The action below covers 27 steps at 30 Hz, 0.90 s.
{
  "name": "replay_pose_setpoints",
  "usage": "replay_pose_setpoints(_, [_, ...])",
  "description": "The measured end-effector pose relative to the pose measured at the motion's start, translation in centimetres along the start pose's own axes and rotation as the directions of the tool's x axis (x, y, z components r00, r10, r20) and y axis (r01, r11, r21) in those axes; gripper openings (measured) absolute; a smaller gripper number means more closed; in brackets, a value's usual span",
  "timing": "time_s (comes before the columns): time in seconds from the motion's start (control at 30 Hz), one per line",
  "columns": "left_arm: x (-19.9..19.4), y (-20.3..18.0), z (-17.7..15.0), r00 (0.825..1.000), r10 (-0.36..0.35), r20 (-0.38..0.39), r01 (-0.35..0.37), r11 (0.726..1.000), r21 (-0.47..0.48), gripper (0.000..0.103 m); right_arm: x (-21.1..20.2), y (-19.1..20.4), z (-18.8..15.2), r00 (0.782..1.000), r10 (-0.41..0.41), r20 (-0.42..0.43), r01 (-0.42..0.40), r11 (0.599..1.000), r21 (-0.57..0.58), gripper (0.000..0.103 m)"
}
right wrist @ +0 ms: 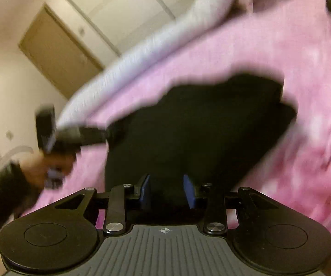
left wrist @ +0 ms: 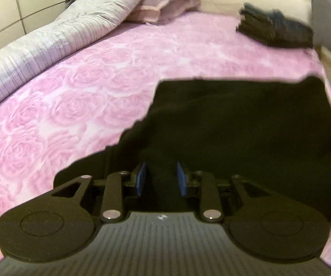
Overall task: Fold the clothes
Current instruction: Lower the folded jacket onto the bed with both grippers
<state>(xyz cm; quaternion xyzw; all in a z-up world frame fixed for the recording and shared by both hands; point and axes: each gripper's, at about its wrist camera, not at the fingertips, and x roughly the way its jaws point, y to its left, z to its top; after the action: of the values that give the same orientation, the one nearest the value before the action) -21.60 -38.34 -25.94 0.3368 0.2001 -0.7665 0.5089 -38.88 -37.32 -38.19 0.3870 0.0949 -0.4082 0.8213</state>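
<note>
A black garment (left wrist: 246,119) lies spread on the pink rose-patterned bed cover (left wrist: 73,80), with its near edge running under my left gripper (left wrist: 161,179). The blue pads stand a little apart and dark fabric fills the gap; whether they press on it is not visible. In the right wrist view the garment (right wrist: 200,126) lies just beyond my right gripper (right wrist: 167,189), whose pads stand clearly apart. The left gripper (right wrist: 116,131), blurred, is at the garment's left corner, held by a person's hand (right wrist: 48,168).
A ribbed grey-white quilt (left wrist: 50,41) runs along the bed's far left side, and a folded pinkish blanket (left wrist: 170,2) lies beside it. A stack of dark folded clothes (left wrist: 273,27) and a grey pillow (left wrist: 326,16) sit at the far right. A door (right wrist: 57,53) is behind.
</note>
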Motion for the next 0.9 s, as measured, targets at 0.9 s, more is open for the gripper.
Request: replay_pose_setpoints(0.9, [2.1, 4.1, -0.6, 0.997, 0.079, 0.018, -0.074, 0.979, -0.191, 0.025, 5.3, -0.5, 4.0, 0.980, -0.196, -0.041, 0.196, 0.981, -0.012, 0.040])
